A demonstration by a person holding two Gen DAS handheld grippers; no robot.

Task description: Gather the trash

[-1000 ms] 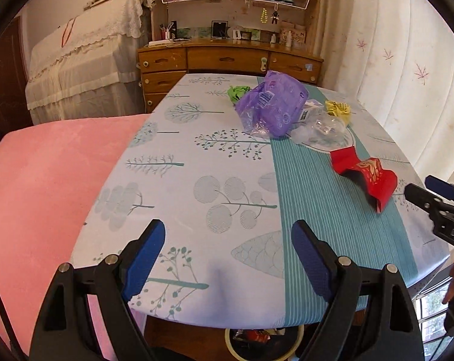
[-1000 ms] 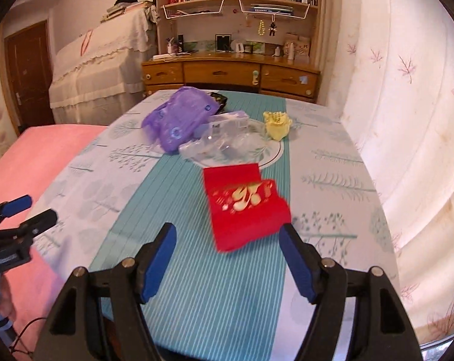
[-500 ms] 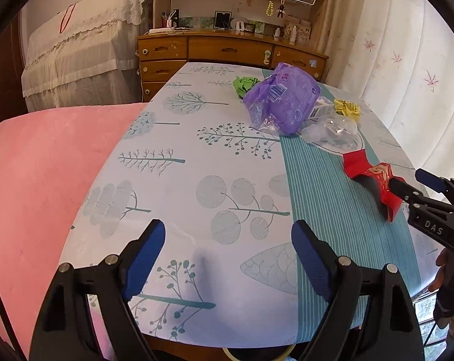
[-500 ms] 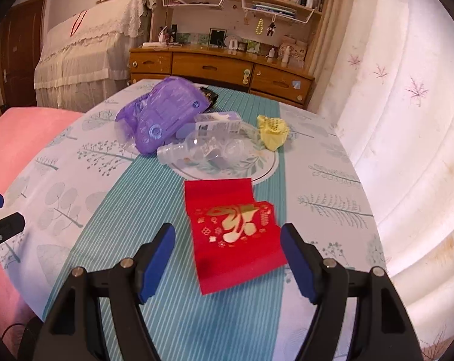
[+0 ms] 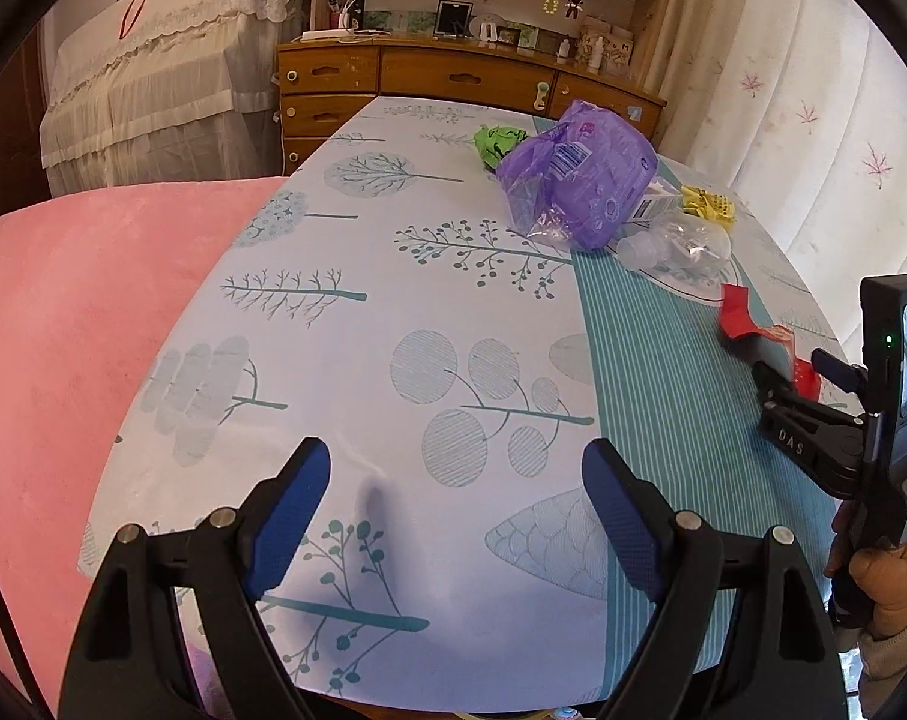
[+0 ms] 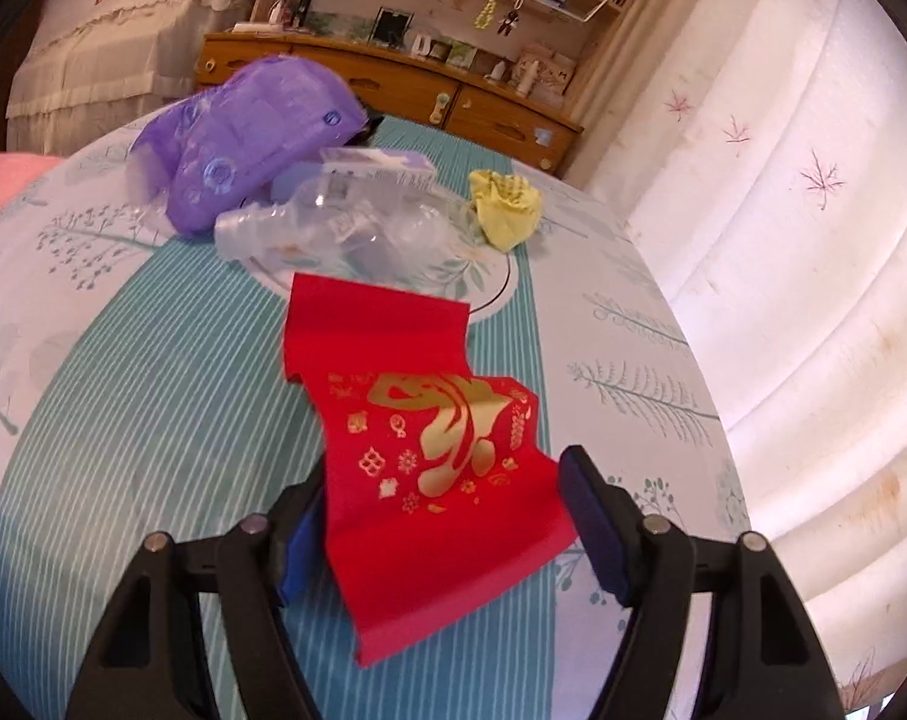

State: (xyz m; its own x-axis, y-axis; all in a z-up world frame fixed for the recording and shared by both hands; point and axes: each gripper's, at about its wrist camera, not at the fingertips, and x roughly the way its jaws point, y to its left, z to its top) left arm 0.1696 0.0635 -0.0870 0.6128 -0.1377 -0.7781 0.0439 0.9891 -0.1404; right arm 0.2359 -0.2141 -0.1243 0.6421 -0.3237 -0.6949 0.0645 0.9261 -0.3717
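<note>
A red envelope with gold print [image 6: 417, 420] lies on the teal stripe of the table, its near end between the fingers of my right gripper [image 6: 441, 510]. The jaws are closing, and both blue pads touch its side edges, which bow upward. In the left wrist view the right gripper [image 5: 795, 360] sits at the far right with the red envelope [image 5: 735, 315] in it. My left gripper [image 5: 453, 492] hovers open over the tree-print cloth with nothing between its fingers. Further back lie a purple bag [image 5: 585, 180], a clear crushed bottle [image 5: 675, 246], a yellow wad [image 5: 705, 201] and a green wad [image 5: 498, 141].
The table [image 5: 333, 360] is oval with a rounded near edge. A pink cover [image 5: 63, 330] lies to its left. A wooden dresser [image 5: 453, 78] stands behind it, and a curtain [image 6: 783, 180] hangs along the right. A person's hand [image 5: 879, 576] holds the right gripper's handle.
The right gripper has come forward and down over the red envelope, and its jaws have narrowed onto it. The left gripper has sunk slightly toward the table, still open.
</note>
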